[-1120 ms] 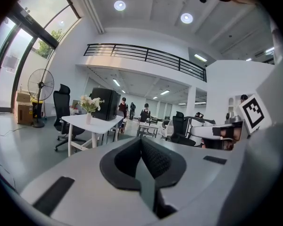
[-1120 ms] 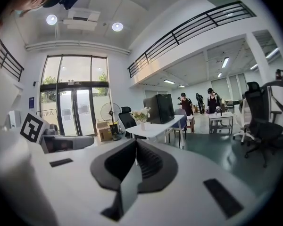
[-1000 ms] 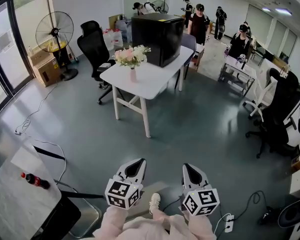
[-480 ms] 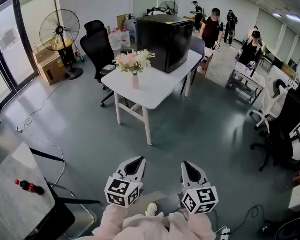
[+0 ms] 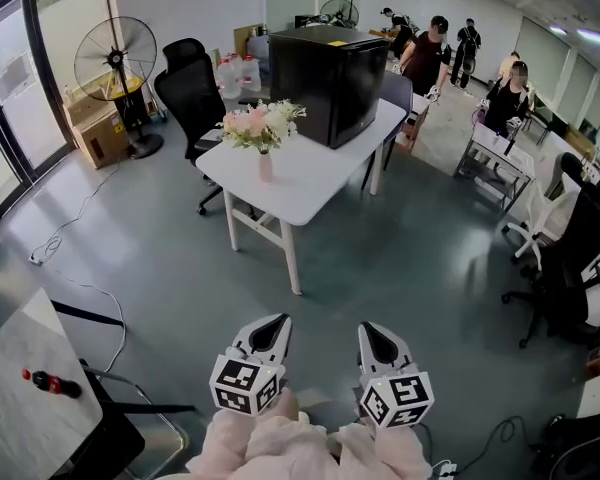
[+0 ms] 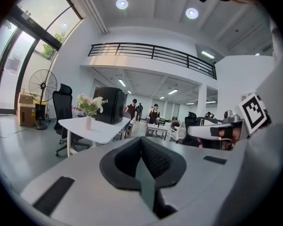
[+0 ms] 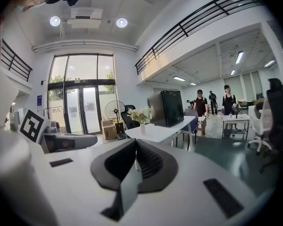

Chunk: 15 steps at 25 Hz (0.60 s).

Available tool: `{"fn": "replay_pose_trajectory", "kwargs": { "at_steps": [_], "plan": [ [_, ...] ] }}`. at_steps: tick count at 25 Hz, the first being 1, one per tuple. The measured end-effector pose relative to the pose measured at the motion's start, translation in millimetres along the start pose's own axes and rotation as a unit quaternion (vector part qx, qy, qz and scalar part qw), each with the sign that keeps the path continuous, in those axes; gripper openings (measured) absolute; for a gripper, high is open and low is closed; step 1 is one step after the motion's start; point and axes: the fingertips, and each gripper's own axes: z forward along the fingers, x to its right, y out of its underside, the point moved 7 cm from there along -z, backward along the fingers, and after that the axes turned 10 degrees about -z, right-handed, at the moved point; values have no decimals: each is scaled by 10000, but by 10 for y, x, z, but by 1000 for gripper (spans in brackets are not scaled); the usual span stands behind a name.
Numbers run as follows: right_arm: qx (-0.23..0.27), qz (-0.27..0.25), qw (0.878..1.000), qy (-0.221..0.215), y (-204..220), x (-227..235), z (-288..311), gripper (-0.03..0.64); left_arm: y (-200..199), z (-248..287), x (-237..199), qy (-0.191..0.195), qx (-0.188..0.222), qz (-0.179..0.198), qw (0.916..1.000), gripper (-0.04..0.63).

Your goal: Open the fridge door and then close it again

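Right gripper [image 7: 136, 142] jaws pressed together — beyond, black fridge [image 7: 166, 108] (flowers [image 7: 141, 114] beside it) on white table [image 7: 158, 132].

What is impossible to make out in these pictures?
- The fridge handle: head view, too small and dark.
- Part of the fridge: left gripper view, behind the flowers.
- The bottle label: head view, too small.
- The grey table: head view, cut by the left edge.
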Motion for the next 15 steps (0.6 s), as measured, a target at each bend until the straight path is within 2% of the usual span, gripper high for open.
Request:
{"fn": "replay_pose_trajectory", "kwargs": {
  "at_steps": [9, 15],
  "plan": [
    [-154, 100, 9998, 109, 104, 170, 89, 12, 35, 239, -20, 69, -140, -49, 9999, 11],
    [-164, 158, 9996, 190, 47, 340, 330, 12, -76, 526, -121, 140, -226, -21, 9996, 11]
  ]
}}
